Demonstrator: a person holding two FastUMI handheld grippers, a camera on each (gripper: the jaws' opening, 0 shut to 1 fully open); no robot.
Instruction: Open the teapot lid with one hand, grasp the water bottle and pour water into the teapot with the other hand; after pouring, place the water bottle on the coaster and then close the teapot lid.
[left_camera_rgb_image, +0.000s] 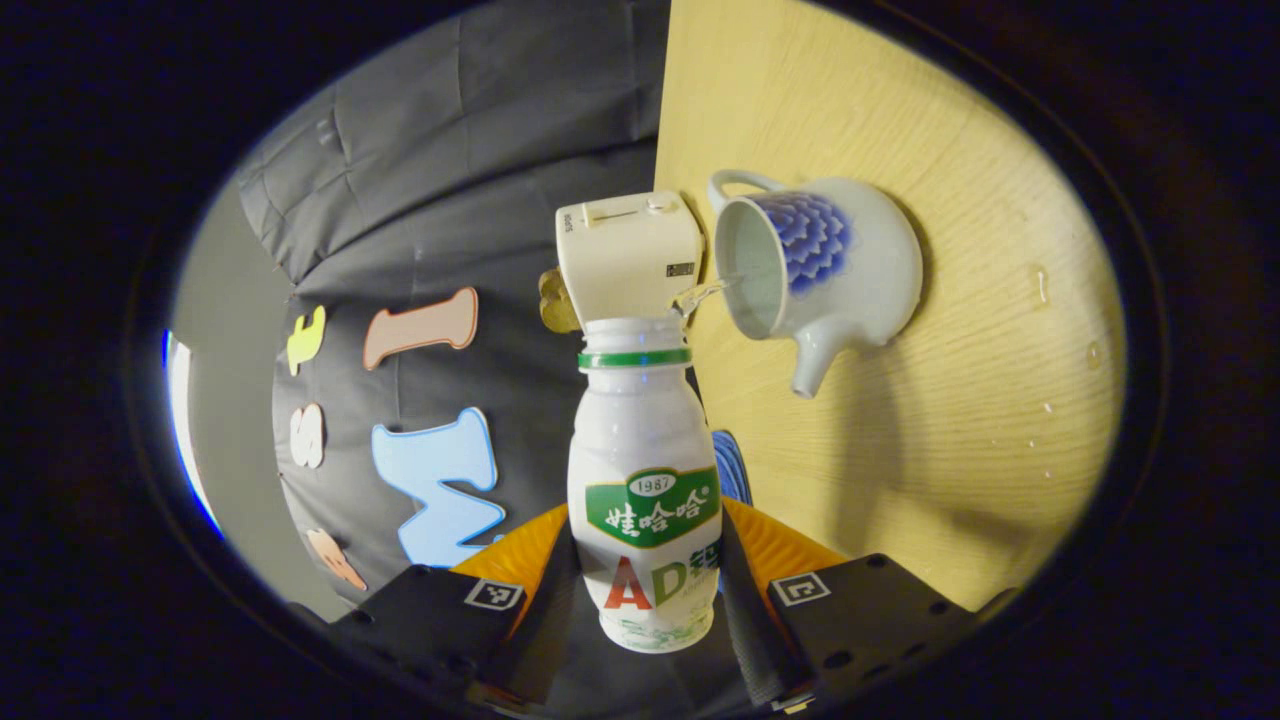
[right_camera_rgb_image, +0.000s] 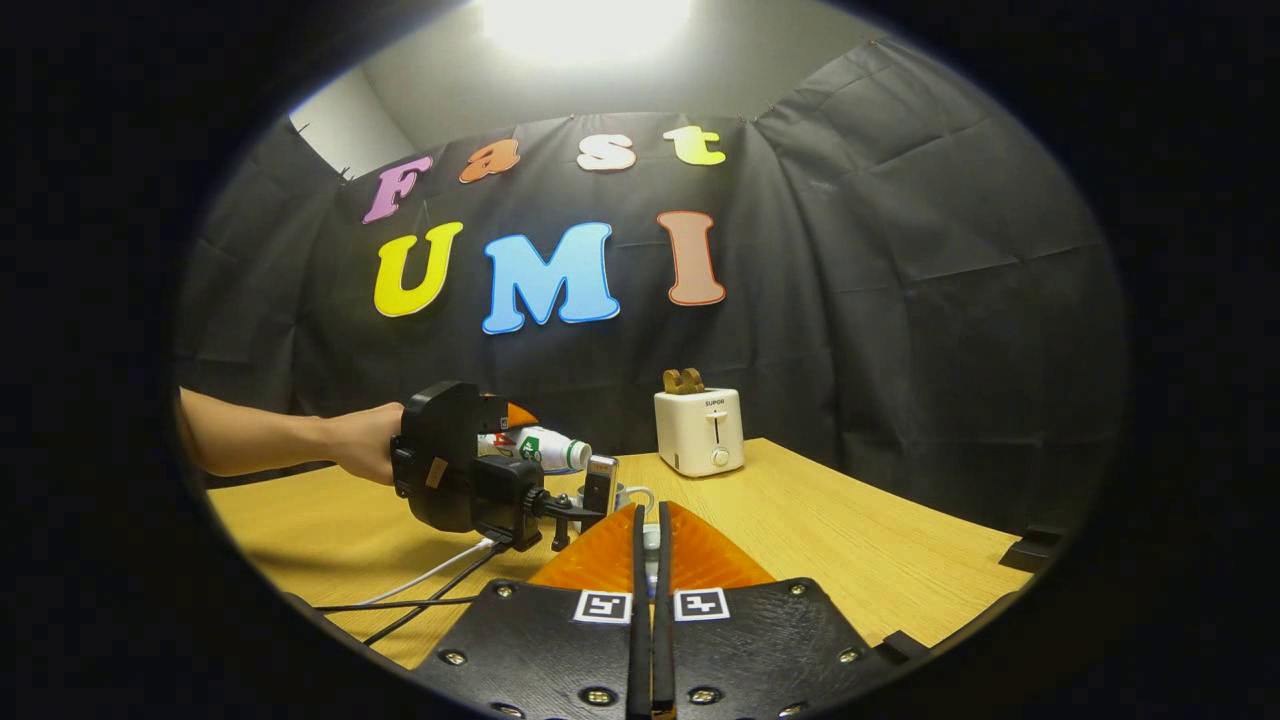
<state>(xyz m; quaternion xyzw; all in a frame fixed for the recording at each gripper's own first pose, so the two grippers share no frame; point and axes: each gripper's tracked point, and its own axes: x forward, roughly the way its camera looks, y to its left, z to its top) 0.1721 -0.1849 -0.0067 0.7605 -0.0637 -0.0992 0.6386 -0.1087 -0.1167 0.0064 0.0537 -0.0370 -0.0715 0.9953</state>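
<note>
The left tongs (left_camera_rgb_image: 645, 590) clamp the white water bottle (left_camera_rgb_image: 645, 480), tipped so its open mouth sends a thin stream into the lidless teapot (left_camera_rgb_image: 815, 265) on the counter (left_camera_rgb_image: 980, 420). Just beside the teapot stands a toaster (right_camera_rgb_image: 700, 430). The right tongs (right_camera_rgb_image: 651, 560) are pressed nearly together; whether they hold anything cannot be told.

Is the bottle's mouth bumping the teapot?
Apart. In the left gripper view, the water bottle stops short of the teapot; only a thin water stream crosses the gap.

Teapot (right_camera_rgb_image: 625, 497) largely hidden behind right claw's (right_camera_rgb_image: 650, 545) fingers.
</note>
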